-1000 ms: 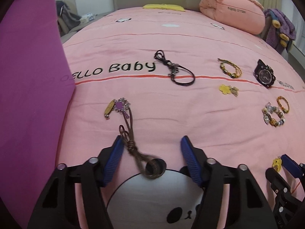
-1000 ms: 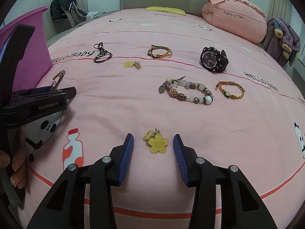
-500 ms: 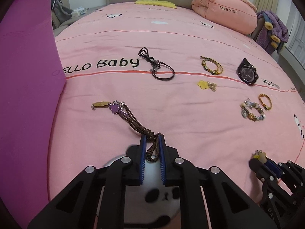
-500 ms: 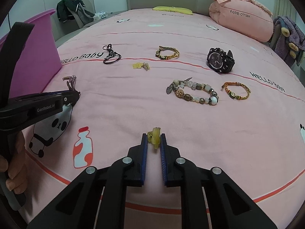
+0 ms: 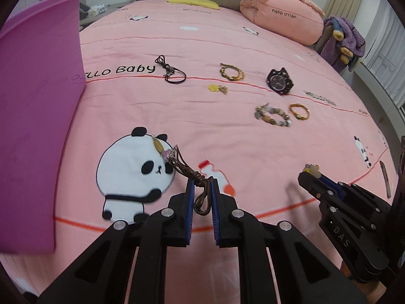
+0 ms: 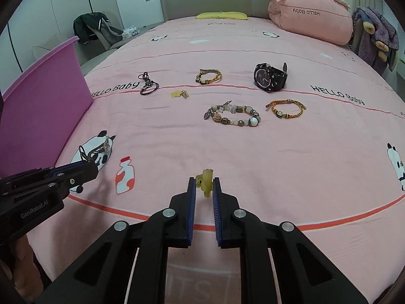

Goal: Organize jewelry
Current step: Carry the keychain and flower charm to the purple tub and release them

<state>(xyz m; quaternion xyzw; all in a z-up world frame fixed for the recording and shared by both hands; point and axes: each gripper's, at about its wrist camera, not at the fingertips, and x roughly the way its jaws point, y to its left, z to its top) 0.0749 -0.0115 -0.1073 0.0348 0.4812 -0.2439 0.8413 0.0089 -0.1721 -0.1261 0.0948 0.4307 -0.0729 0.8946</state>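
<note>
My left gripper is shut on a brown cord necklace whose purple and gold pendants hang out in front, lifted above the pink bedspread. My right gripper is shut on a yellow flower charm and holds it above the bed. Each gripper shows in the other's view, the right one and the left one. A purple bin stands at the left.
On the bed lie a black cord necklace, a yellow charm, a gold braided bracelet, a black watch, a beaded bracelet and an orange braided bracelet. A folded pink quilt sits at the head.
Both grippers closed, the left on the brown necklace and the right on the yellow charm. Both then lifted their pieces off the bed and drew back toward the near edge.
</note>
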